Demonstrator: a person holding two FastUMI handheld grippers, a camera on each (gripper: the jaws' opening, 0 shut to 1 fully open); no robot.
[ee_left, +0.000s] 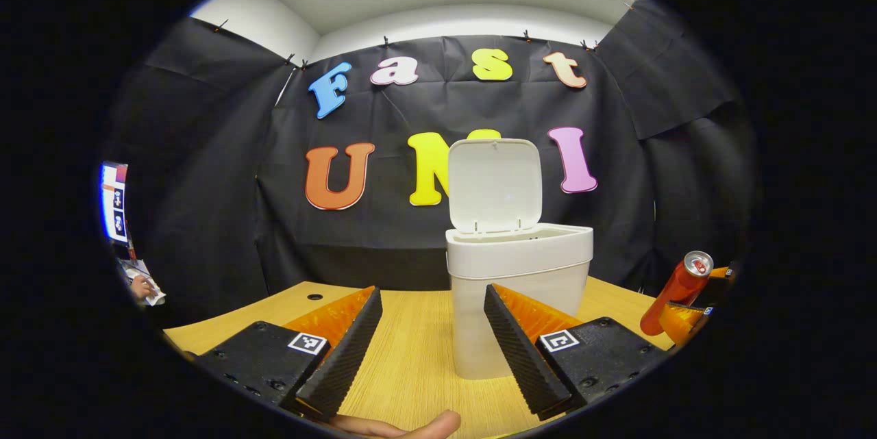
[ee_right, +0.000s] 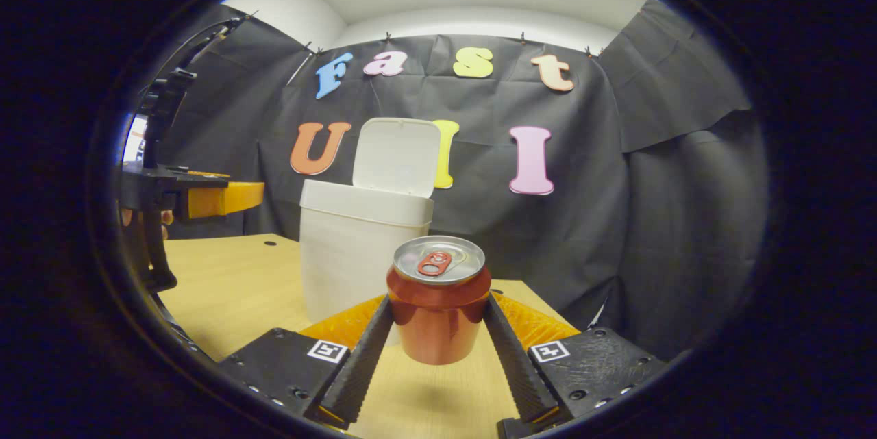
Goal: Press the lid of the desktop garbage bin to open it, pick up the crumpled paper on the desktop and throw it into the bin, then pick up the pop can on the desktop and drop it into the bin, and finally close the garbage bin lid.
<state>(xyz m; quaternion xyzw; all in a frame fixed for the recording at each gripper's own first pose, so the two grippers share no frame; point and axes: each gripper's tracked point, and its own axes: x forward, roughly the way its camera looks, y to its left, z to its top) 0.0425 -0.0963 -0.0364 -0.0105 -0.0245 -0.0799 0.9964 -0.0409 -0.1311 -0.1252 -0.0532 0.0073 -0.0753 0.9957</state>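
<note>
right claw point(ee_right: 438, 329): clamped on red aluminium pop can point(ee_right: 438, 302), upright, lifted off tabletop point(ee_right: 233, 288) | left claw point(ee_left: 433, 343): fingers apart, holding nothing | white plastic desktop bin point(ee_right: 360, 254): just behind-left of can, lid point(ee_right: 397, 157) up | next, likely: carry can up-left over bin mouth

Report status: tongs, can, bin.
Right tongs shut on pop can, lifted off the table. Left tongs open, empty, facing the bin. Bin lid up. Nothing between can and bin.
</note>
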